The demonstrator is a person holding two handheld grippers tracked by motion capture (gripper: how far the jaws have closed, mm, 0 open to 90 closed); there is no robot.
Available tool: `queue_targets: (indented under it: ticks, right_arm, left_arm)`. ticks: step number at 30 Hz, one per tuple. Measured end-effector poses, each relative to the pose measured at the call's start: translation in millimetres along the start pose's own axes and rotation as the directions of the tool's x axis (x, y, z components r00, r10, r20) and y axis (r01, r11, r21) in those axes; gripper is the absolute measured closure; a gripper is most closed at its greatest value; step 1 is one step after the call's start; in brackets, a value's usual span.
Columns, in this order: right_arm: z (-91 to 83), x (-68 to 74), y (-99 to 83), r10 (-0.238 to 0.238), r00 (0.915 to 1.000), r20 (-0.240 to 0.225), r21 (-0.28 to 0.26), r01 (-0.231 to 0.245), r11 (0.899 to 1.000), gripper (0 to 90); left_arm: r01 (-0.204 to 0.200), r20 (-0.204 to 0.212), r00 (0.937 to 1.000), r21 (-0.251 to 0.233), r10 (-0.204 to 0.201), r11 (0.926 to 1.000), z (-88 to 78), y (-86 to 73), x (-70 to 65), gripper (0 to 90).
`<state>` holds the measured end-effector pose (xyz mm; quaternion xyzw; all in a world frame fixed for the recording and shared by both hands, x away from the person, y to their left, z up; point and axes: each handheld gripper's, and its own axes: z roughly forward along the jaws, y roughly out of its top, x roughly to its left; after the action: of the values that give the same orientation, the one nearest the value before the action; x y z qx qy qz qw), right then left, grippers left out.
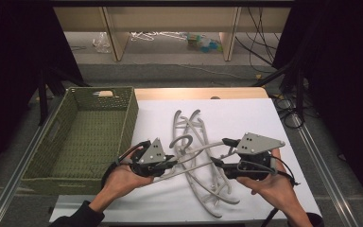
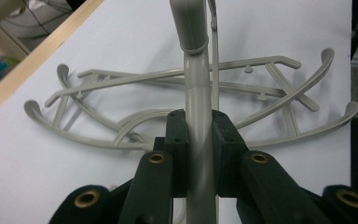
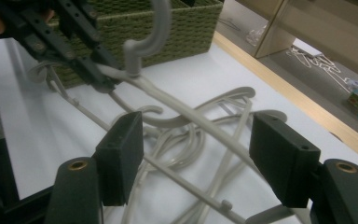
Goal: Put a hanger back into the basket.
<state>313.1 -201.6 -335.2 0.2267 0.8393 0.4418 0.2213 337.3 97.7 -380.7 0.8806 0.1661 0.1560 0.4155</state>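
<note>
holding one grey hanger (image 1: 196,152) lifted just above the heap of hangers (image 1: 203,189) on the white-covered bench (image 1: 260,118), with the left claw (image 1: 169,163) clenched on its arm just below the hook (image 2: 189,25), pads pressing both sides of the plastic bar. standing released around the same hanger's other arm with the right claw (image 1: 223,153), jaws apart and not pressing it, the bar passing between them in the right gripper view (image 3: 200,119). probably moving hangers one at a time into the woven green basket (image 1: 123,123) at the left of the bench, judging from how things lie. sitting empty so far, that basket, so likely very early: nothing placed yet, one hanger raised but apparently tangled among the others, several more lying crossed beneath it. remaining: freeing the lifted hanger from the pile, carrying it over the basket rim, setting it down, then repeating for the rest. showing no readable brand, label or lettering on the hangers, the basket or the claws; too small and blurred to read anything among the clutter on the floor beyond the bench.
</note>
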Motion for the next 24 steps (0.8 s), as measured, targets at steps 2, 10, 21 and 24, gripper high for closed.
queue_targets:
  ticks: [2,10,21,24]
  right_arm:
    - [2.5,6.5,-2.5,0.017,0.9998,-0.011,0.008,-0.017,1.000,35.6]
    - [12.7,23.0,-17.0,0.060,0.9966,-0.056,0.039,-0.058,0.998,32.9]
    - [30.4,22.3,-54.4,0.147,0.9844,-0.097,0.102,-0.137,0.985,27.7]
    - [31.9,23.0,-56.9,0.154,0.9834,-0.096,0.114,-0.142,0.983,25.8]
  left_arm:
    - [0.034,-0.008,0.9994,0.006,-0.034,0.9994,-3.7,-0.3,2.5,79.0]
    - [0.176,-0.006,0.9843,-0.061,-0.176,0.9826,-24.5,-5.8,11.0,78.9]
    - [0.253,0.037,0.9676,-0.138,-0.250,0.9577,-52.7,-4.4,17.1,78.9]
    - [0.273,0.045,0.9621,-0.165,-0.269,0.9479,-62.7,-3.1,20.7,78.9]
